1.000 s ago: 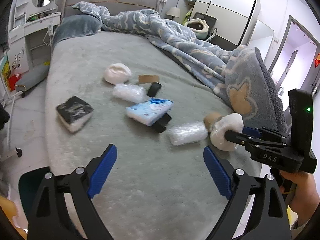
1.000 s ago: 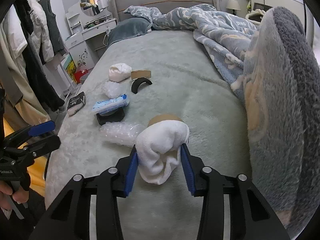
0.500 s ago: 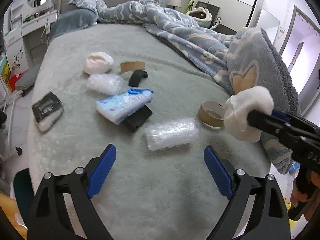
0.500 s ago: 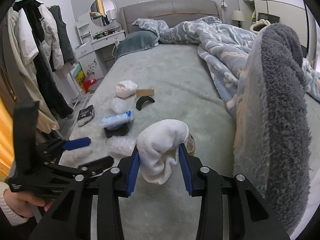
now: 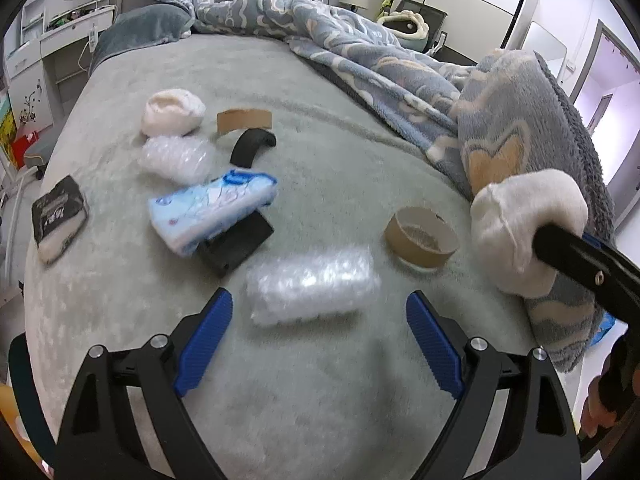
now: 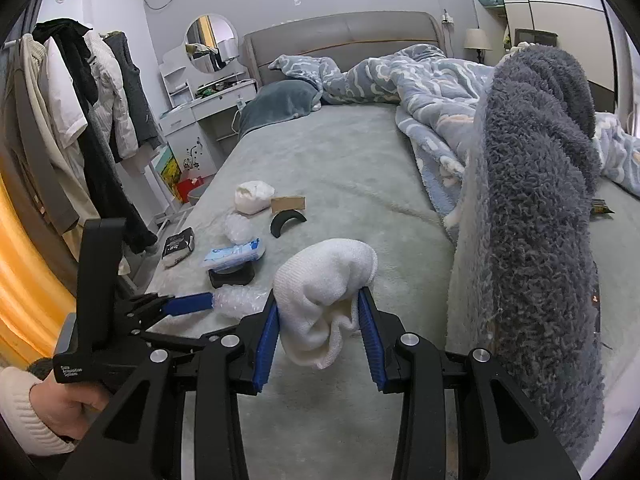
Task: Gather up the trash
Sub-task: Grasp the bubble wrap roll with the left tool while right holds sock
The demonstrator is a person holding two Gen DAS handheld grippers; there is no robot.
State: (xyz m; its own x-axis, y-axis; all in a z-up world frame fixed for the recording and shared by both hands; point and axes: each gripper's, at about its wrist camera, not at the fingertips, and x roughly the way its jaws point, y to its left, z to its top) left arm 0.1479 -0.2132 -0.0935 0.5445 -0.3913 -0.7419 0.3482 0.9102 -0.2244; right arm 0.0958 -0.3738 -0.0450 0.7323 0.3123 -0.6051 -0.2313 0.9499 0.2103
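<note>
Broadly, the grey-green bed [image 5: 328,152] is strewn with litter, all placed here relative to the bubble-wrap roll [image 5: 312,284]. Up-left of it a blue wipes pack [image 5: 212,208] is laid over a black block [image 5: 236,244]; just right of it a cardboard tape core [image 5: 420,236] is seen. The roll is flanked by the spread fingers of the left gripper [image 5: 316,340]. Right of it, a white sock [image 6: 324,296] is pinched, lifted off the bed, by the right gripper [image 6: 320,344].

The left tongs [image 5: 316,344] are gaping wide over a clear bubble-wrap roll [image 5: 312,282] lying on the grey-green bed [image 5: 320,400], beside a brown cardboard tape core [image 5: 421,243].
</note>
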